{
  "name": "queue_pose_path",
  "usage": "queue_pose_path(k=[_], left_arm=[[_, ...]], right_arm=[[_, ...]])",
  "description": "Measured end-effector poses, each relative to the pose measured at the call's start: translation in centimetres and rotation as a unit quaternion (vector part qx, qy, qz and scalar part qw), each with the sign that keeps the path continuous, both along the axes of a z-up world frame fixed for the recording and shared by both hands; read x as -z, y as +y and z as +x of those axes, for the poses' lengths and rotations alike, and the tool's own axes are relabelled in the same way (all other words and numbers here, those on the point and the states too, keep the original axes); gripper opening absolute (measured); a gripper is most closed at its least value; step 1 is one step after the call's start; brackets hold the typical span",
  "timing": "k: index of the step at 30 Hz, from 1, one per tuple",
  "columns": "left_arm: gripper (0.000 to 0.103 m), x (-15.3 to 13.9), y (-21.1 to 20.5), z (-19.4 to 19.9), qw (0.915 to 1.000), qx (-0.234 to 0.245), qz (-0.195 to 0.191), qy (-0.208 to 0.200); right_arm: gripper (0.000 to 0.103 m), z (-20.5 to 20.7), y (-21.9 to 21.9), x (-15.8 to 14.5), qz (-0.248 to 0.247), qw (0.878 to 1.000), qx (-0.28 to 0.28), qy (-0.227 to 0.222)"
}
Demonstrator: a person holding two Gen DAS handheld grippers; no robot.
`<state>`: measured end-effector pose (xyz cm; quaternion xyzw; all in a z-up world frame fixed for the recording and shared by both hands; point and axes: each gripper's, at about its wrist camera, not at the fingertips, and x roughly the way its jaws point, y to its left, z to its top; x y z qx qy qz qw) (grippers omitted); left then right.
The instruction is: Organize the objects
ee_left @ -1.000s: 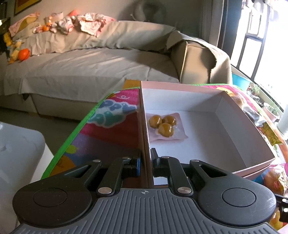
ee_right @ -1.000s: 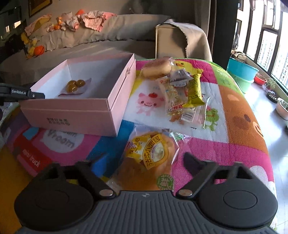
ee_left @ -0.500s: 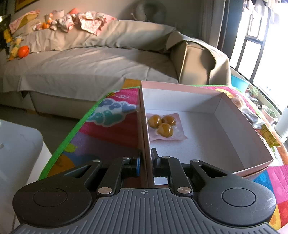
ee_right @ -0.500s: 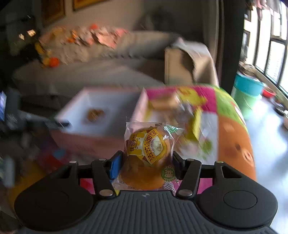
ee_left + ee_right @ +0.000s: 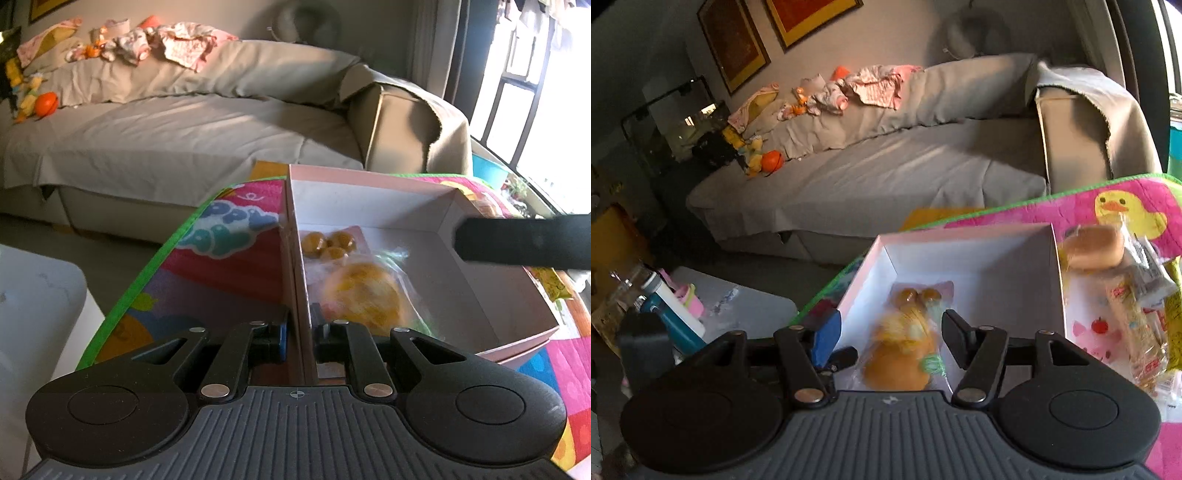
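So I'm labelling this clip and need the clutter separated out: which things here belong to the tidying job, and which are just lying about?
Part of the job:
- open pink cardboard box, clamped at its wall by the left gripper
- bagged golden bun inside it, under the open right gripper
- clear packet of small yellow pastries
- wrapped snacks still on the mat

Just lying about:
- grey sofa
- orange ball
- blue bottle

This is a home living room. A long sofa (image 5: 886, 162) draped in a grey cover runs along the wall, with baby clothes (image 5: 871, 86) and soft toys (an orange ball (image 5: 772, 160) among them) heaped on it. Framed pictures (image 5: 809, 14) hang above. A bright cartoon play mat (image 5: 221, 258) covers the table, and daylight pours through a tall window (image 5: 546, 85).
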<state>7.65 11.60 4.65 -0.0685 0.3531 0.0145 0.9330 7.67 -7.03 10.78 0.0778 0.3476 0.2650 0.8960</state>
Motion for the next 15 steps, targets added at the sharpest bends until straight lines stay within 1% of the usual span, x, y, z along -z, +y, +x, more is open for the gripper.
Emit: queue_pose_path(k=[2,4,7,9,11,13,15], left_arm=[[0.014,0.0,0.0,0.0,1.0000,-0.001,0.000,0.000],[0.014,0.1,0.0,0.0,1.0000,-0.002,0.000,0.000],[0.014,0.2,0.2,0.0,1.0000,-0.002,-0.004,0.000],[0.014,0.2,0.2,0.0,1.0000,-0.002,-0.005,0.000],[0.014,0.2,0.2,0.0,1.0000,-0.003,-0.005,0.000],[0.014,0.2,0.2,0.0,1.0000,-0.004,-0.005,0.000],[0.014,0.2,0.1,0.0,1.0000,-0.004,-0.006,0.000]], right_arm=[[0.068,-0.6,-1.0,0.1,-0.006,1.000,0.006,-0.005],[0.069,-1.5,-2.3,0.0,-0.015,1.000,0.016,-0.015],[0.075,-3.6,-4.4,-0.3,-0.046,0.997,0.037,-0.047],[0.079,-4.9,-5.8,-0.5,-0.075,0.993,0.053,-0.072],[0.081,-6.0,-7.2,-0.4,-0.105,0.988,0.071,-0.088],[0.081,-6.1,-8.7,0.0,-0.126,0.984,0.093,-0.089],[0.082,-5.5,-10.2,0.7,-0.133,0.981,0.117,-0.075]])
